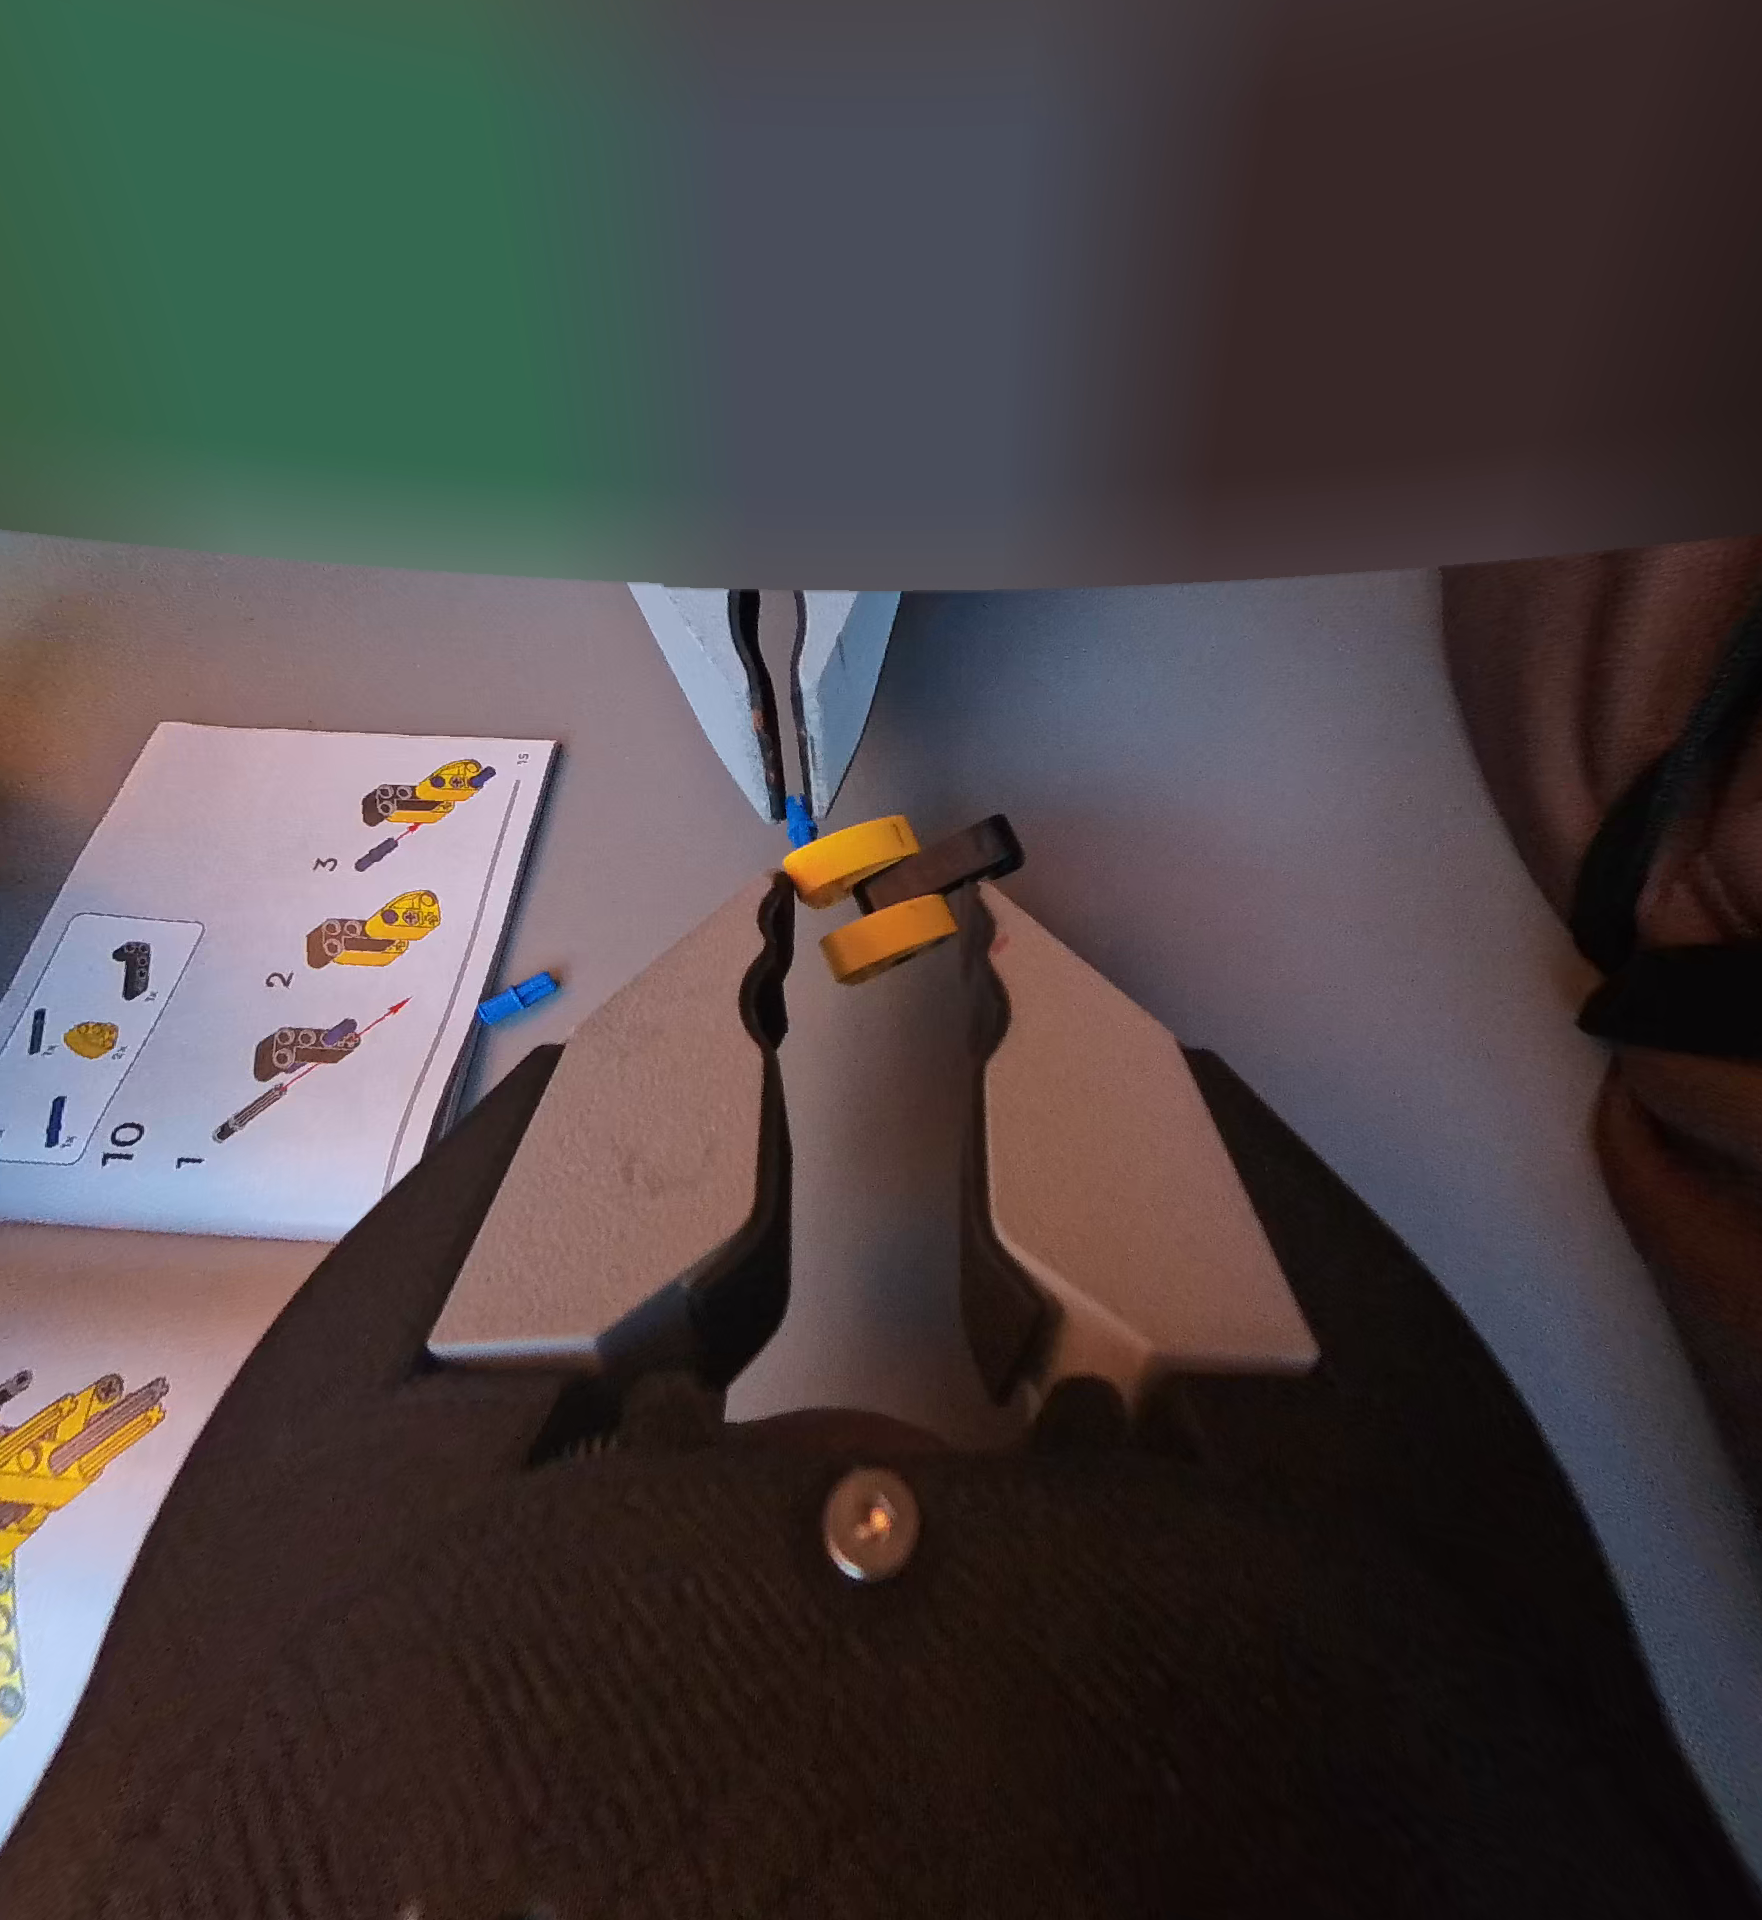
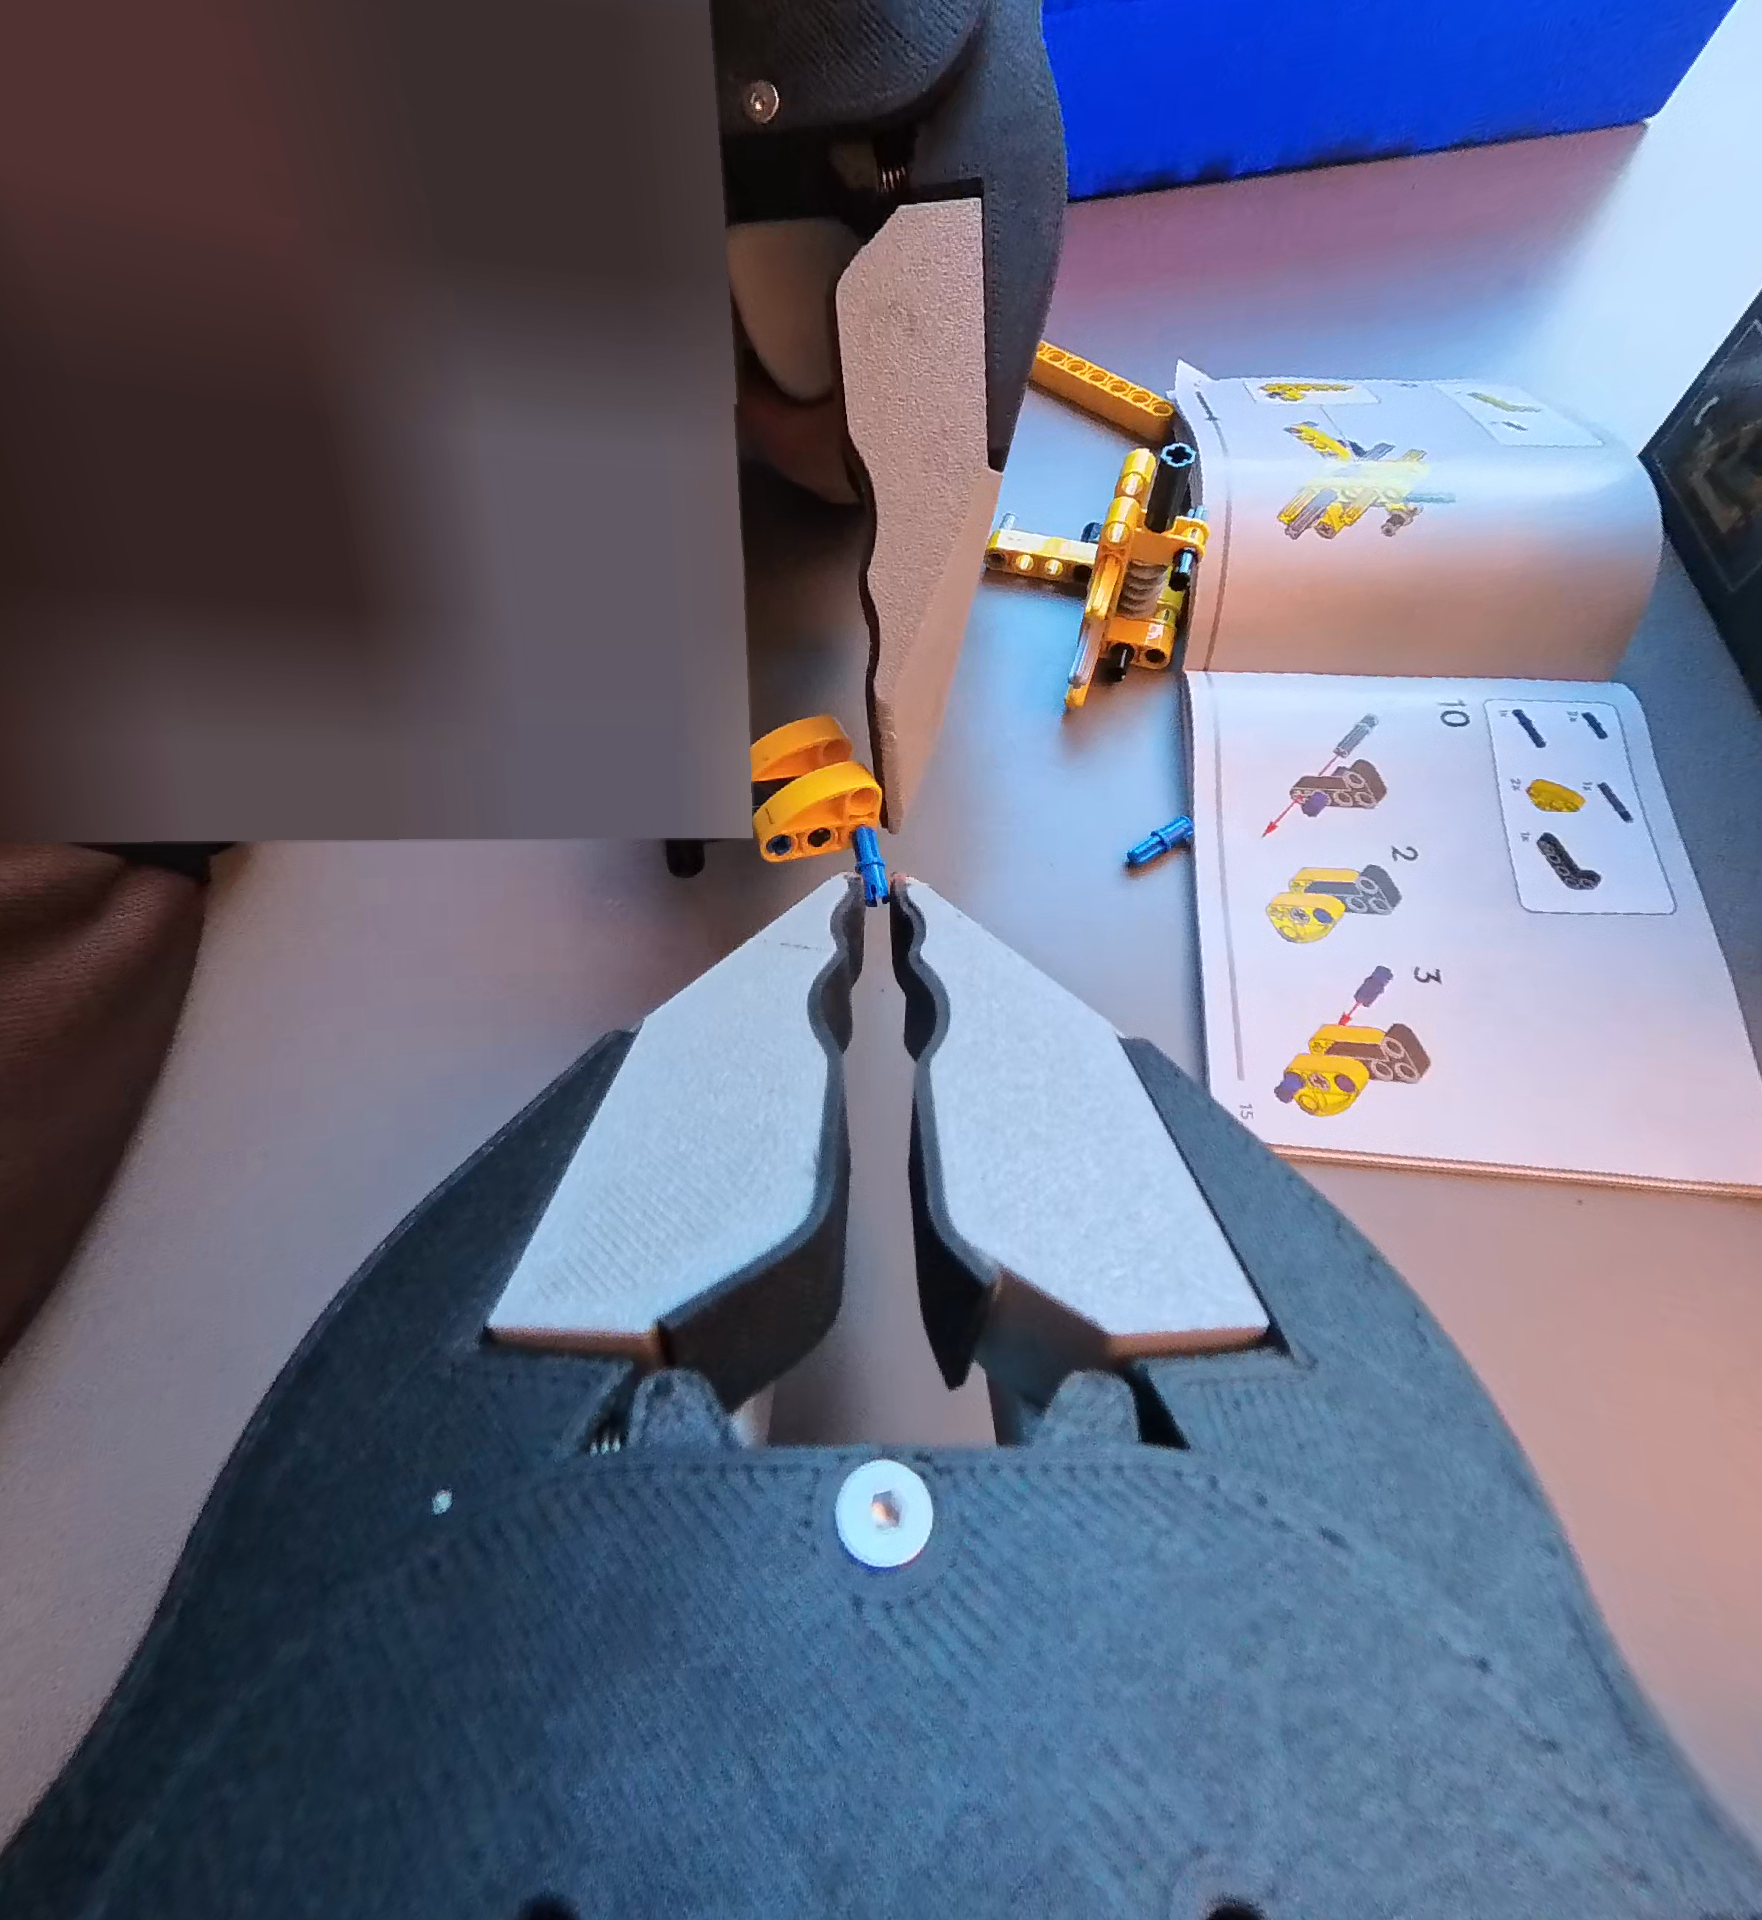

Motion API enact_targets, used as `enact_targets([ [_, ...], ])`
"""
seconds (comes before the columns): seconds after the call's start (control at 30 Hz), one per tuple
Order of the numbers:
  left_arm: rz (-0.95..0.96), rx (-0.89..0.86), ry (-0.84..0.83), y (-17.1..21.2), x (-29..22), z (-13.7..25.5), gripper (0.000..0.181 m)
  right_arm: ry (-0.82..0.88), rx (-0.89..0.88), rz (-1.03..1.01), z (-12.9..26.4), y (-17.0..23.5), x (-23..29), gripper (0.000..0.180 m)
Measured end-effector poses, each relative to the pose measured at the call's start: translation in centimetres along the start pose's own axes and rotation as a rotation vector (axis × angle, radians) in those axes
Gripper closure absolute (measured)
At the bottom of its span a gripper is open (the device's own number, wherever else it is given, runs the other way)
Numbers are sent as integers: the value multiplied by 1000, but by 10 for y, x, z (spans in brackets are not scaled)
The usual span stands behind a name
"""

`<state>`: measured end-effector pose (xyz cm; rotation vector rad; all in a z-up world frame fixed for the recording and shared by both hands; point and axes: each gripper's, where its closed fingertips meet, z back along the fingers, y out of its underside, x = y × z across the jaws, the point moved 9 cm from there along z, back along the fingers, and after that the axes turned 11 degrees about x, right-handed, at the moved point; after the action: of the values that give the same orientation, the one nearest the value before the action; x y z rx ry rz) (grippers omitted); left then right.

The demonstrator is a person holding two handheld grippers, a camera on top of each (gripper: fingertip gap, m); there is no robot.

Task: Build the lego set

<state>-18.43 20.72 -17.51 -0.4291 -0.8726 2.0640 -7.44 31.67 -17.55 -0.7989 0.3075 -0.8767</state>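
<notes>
My left gripper (image 1: 877, 894) is shut on a small assembly (image 1: 887, 904) of two yellow curved pieces with a black beam (image 1: 960, 862) between them, held above the grey table. The assembly also shows in the right wrist view (image 2: 815, 805), beside the left gripper's grey finger (image 2: 918, 520). My right gripper (image 2: 877, 888) is shut on a short blue pin (image 2: 869, 857) at its tips. It comes in from the far side in the left wrist view (image 1: 792, 805). The pin's (image 1: 800, 823) free end is right at the edge of the upper yellow piece.
An open instruction booklet (image 2: 1459, 935) lies on the table (image 2: 1012, 727), with a loose blue pin (image 2: 1159, 842) beside it. A partly built yellow model (image 2: 1137, 561) and a long yellow beam (image 2: 1095, 379) lie farther back. A blue box (image 2: 1376, 83) and a dark box (image 2: 1760, 468) stand behind. The grippers are tip to tip, or close to it.
</notes>
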Motion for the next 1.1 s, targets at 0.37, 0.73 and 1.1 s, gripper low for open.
enact_targets([
  [0.37,-5,-1,2,0,-1,0,152,1,4,19,0,0,2,178],
  [0.73,-11,4,19,0,-1,0,152,161,43,225,-1,-2,13,179],
  [1.1,-11,7,35,0,-2,0,152,333,54,407,1,-5,25,179],
])
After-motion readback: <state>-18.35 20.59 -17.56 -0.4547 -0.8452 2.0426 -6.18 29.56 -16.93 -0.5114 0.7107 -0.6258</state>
